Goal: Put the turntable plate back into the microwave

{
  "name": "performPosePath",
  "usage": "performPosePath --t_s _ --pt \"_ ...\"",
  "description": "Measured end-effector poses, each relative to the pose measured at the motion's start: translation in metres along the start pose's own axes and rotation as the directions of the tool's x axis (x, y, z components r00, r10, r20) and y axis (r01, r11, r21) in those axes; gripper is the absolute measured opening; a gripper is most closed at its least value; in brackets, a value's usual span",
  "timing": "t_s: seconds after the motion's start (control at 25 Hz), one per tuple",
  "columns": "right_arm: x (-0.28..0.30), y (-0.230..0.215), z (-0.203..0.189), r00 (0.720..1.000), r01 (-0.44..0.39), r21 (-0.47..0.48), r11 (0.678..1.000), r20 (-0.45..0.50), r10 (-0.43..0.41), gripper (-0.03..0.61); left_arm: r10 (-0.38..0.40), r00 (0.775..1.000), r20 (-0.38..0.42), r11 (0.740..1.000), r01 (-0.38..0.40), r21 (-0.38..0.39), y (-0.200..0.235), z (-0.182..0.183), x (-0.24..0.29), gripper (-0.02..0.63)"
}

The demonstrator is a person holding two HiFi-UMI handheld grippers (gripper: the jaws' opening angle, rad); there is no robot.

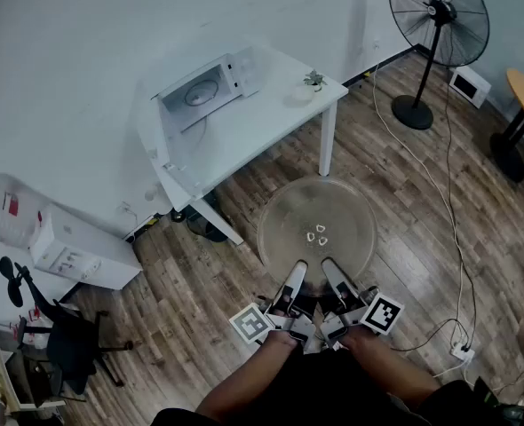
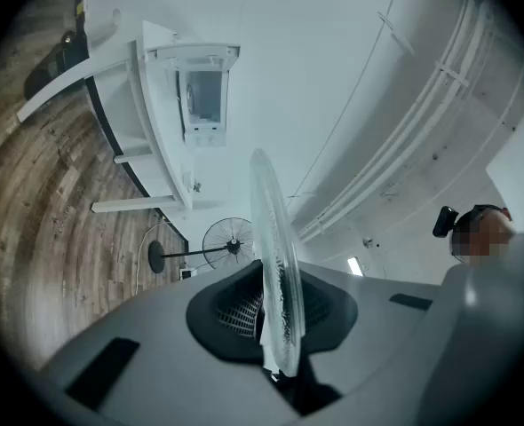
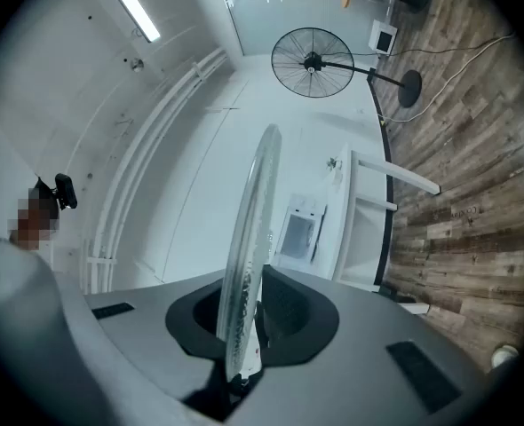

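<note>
A clear glass turntable plate (image 1: 317, 224) hangs level above the wooden floor, held at its near rim by both grippers. My left gripper (image 1: 290, 284) is shut on that rim, and my right gripper (image 1: 337, 282) is shut on it just beside. In the left gripper view the plate (image 2: 277, 264) runs edge-on between the jaws. The right gripper view shows the plate (image 3: 248, 273) the same way. The white microwave (image 1: 205, 87) stands open on the white table (image 1: 244, 127) far ahead, its door (image 1: 244, 71) swung to the right.
A black standing fan (image 1: 440, 38) is at the back right, with cables trailing over the floor to a power strip (image 1: 464, 351). A small potted plant (image 1: 312, 82) sits on the table's right end. White boxes (image 1: 75, 247) and a black chair (image 1: 58, 340) lie at the left.
</note>
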State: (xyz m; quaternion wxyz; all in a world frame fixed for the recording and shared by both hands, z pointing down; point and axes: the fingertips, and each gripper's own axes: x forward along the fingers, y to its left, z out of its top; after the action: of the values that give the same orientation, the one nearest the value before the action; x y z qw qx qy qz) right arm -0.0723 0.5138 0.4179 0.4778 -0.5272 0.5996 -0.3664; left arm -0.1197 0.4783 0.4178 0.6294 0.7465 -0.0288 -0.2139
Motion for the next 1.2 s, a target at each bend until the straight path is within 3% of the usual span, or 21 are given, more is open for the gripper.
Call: performPosePath --t_s 0.44,0.92,1.2 --pt "0.023 -0.001 -0.006 1.0 -0.005 -0.009 1.0 0.025 0.006 0.058 -0.003 1.0 -0.02 1.0 0.003 0.003 0.002 0.024 0.004 0.048" --pt "0.089 -0.003 -0.023 0.998 -0.026 -0.027 0.999 0.061 0.027 0.063 -0.01 0.998 -0.058 1.0 0.011 0.022 0.01 0.093 0.013 0.051" --pt "0.131 -0.01 -0.022 0.999 -0.008 -0.039 0.999 0.039 0.01 0.064 0.0 0.999 -0.035 1.0 0.001 0.014 0.019 0.13 0.028 0.054"
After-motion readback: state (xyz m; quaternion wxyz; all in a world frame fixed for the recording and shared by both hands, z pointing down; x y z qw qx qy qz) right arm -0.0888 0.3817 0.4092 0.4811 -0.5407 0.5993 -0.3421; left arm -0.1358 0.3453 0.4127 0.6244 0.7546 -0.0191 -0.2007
